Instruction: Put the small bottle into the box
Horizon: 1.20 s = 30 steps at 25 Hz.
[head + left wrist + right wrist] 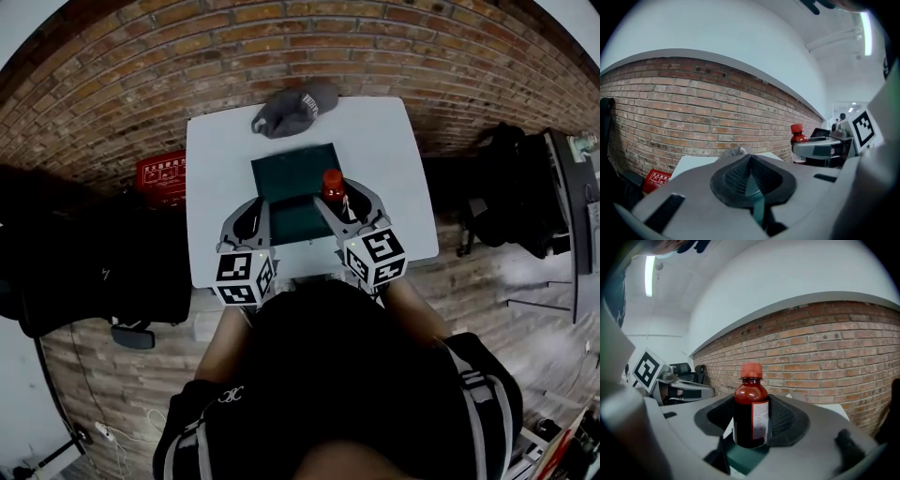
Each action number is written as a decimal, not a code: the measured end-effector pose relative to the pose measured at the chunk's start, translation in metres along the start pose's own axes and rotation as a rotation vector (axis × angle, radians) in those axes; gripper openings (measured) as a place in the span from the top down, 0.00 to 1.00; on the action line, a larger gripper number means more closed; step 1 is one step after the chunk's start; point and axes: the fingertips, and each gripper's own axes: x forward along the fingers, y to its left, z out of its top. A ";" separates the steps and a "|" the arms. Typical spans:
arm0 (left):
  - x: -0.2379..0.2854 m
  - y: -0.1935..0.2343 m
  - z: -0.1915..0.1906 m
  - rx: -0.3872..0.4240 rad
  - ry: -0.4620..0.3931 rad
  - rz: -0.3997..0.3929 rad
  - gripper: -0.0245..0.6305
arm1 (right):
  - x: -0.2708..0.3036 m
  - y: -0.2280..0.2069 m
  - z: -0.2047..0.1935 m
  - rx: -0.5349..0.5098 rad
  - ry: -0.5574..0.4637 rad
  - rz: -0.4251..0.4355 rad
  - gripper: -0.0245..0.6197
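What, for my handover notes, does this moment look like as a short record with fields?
bottle: upright, red lid on, held between the right gripper's jaws
right gripper: shut on the bottle, at the box's right side
left gripper: jaws together, nothing between them
box: dark green, open, on the white table; looks empty
cap: grey, at the table's far edge, beyond the box
task state: bottle not yet released into the box

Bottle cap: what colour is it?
The bottle cap is red; the right gripper view shows it best.
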 end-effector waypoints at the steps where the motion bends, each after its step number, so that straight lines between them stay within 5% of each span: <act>1: 0.000 -0.002 -0.002 -0.003 0.004 0.008 0.94 | 0.001 -0.001 -0.006 -0.009 0.026 0.019 0.63; 7: -0.005 -0.009 -0.017 -0.041 0.024 0.070 0.94 | 0.008 0.005 -0.049 -0.070 0.187 0.142 0.63; 13: -0.016 -0.006 -0.025 -0.073 0.023 0.136 0.94 | 0.024 0.022 -0.101 -0.252 0.345 0.245 0.63; 30: -0.059 0.014 -0.039 -0.103 0.030 0.226 0.94 | 0.056 0.021 -0.190 -0.433 0.626 0.278 0.63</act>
